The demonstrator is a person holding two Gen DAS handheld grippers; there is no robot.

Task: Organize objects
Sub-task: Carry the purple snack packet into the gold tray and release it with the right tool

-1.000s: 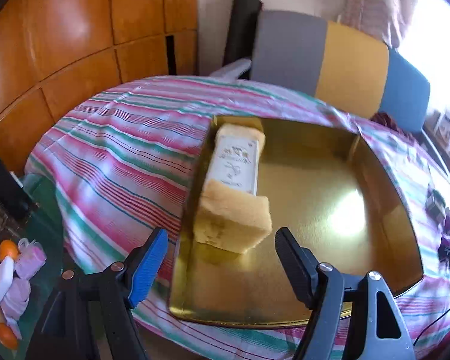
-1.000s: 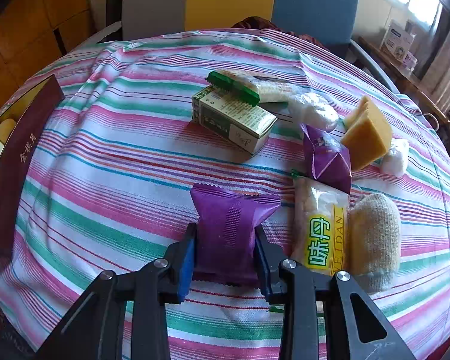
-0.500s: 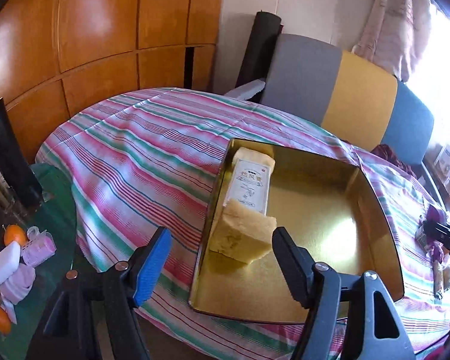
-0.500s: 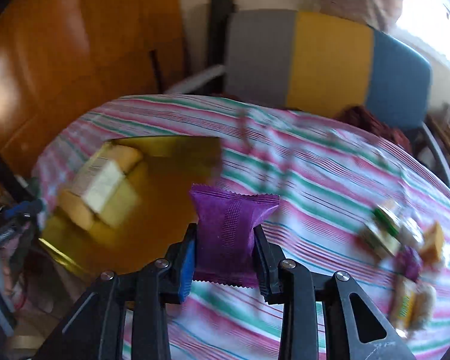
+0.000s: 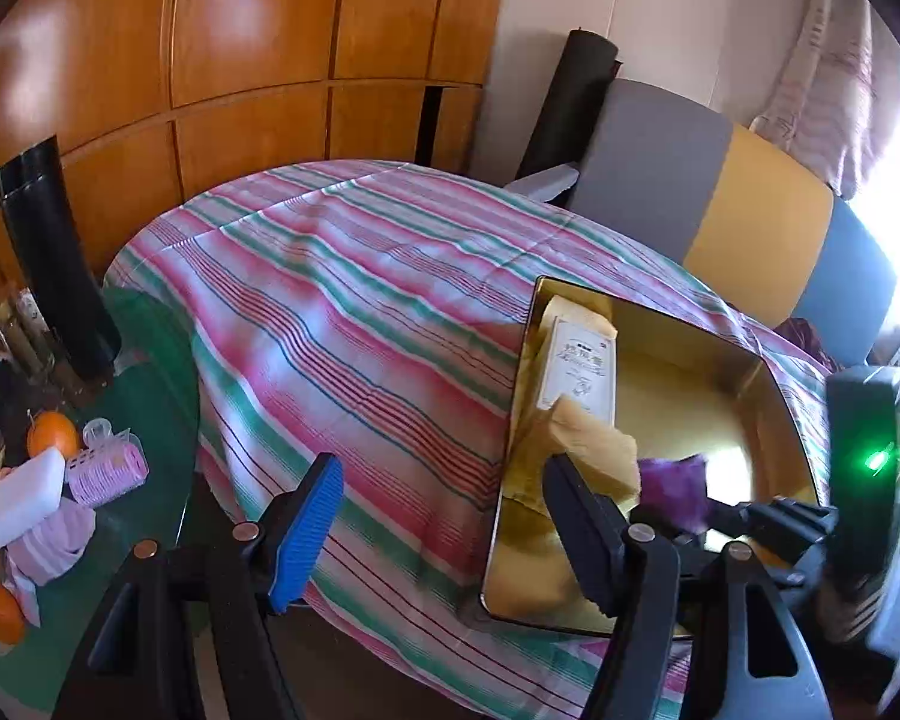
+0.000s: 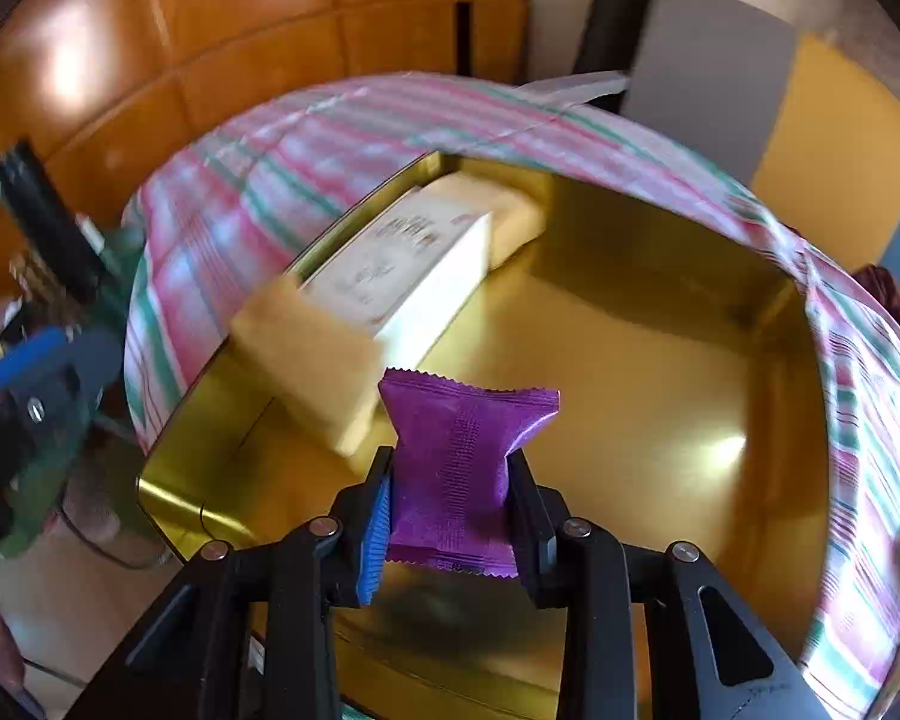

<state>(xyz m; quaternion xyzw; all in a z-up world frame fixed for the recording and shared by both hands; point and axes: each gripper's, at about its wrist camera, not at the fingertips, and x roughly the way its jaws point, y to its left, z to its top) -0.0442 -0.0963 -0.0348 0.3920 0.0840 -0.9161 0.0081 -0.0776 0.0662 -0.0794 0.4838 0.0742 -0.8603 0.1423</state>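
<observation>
My right gripper (image 6: pixel 450 504) is shut on a purple snack packet (image 6: pixel 459 468) and holds it just above the gold tin tray (image 6: pixel 660 372). In the tray lie a white printed box (image 6: pixel 408 264) and a yellow sponge block (image 6: pixel 312 360) along its left wall. My left gripper (image 5: pixel 450 516) is open and empty, above the striped tablecloth (image 5: pixel 342 324) at the tray's left edge (image 5: pixel 513 420). In the left wrist view the right gripper (image 5: pixel 720 516) holds the purple packet (image 5: pixel 672 480) inside the tray.
A grey, yellow and blue chair (image 5: pixel 750 228) stands behind the table. A green side table (image 5: pixel 144 420) at left carries oranges (image 5: pixel 54 429), hair rollers (image 5: pixel 108 468), a white bar (image 5: pixel 21 498) and a black cylinder (image 5: pixel 54 264). Wooden panels (image 5: pixel 240 48) line the wall.
My right gripper has carried the purple packet from the snack pile leftward to over the gold tray. My left gripper has pulled back and left from the tray, still open.
</observation>
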